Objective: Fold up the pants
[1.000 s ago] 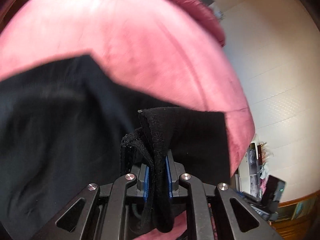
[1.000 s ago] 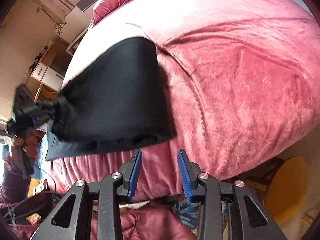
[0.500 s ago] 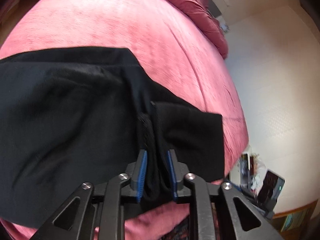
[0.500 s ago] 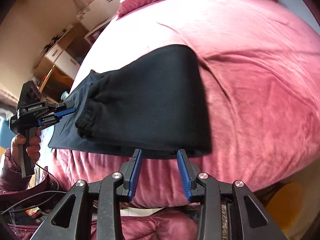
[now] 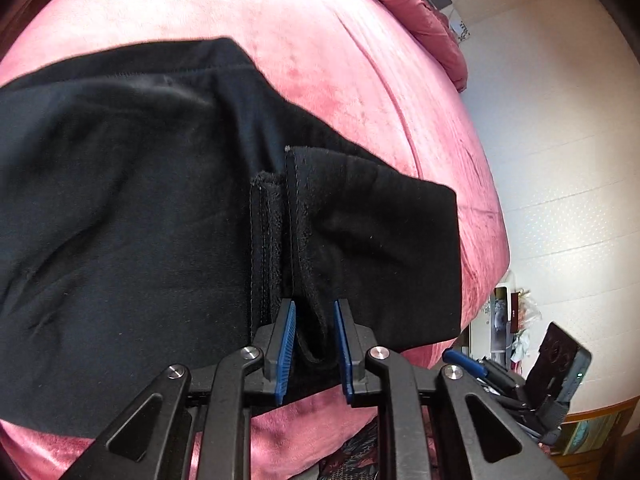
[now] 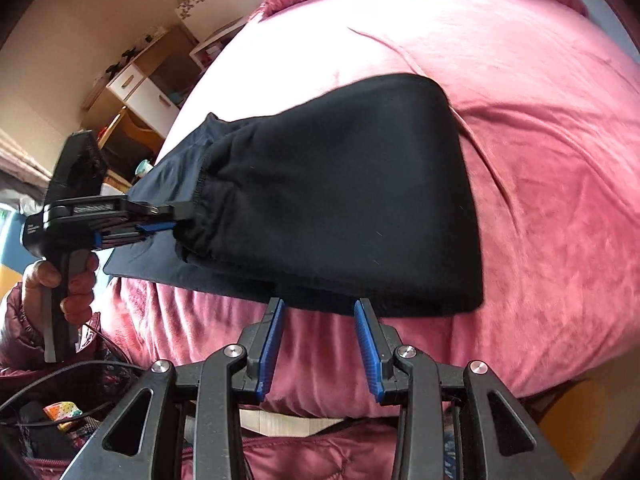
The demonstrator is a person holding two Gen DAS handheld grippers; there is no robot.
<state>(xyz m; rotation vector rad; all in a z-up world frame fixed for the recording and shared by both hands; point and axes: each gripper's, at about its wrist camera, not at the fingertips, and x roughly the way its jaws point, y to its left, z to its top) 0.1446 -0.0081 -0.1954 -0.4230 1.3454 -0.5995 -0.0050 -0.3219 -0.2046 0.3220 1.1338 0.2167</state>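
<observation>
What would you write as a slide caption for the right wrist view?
Open right gripper hovers at the folded black pants on a pink bedspread; the left gripper pinches their waistband.

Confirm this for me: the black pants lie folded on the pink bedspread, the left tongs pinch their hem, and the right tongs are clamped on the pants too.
Not quite. The right tongs hold nothing: the right wrist view shows them open, just short of the near edge of the black pants. The pants do lie folded on the pink bedspread, with the left tongs pinching their hem.

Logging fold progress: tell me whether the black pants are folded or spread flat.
Folded: the black pants lie doubled on the pink bedcover, with stacked layers showing at the hem.
</observation>
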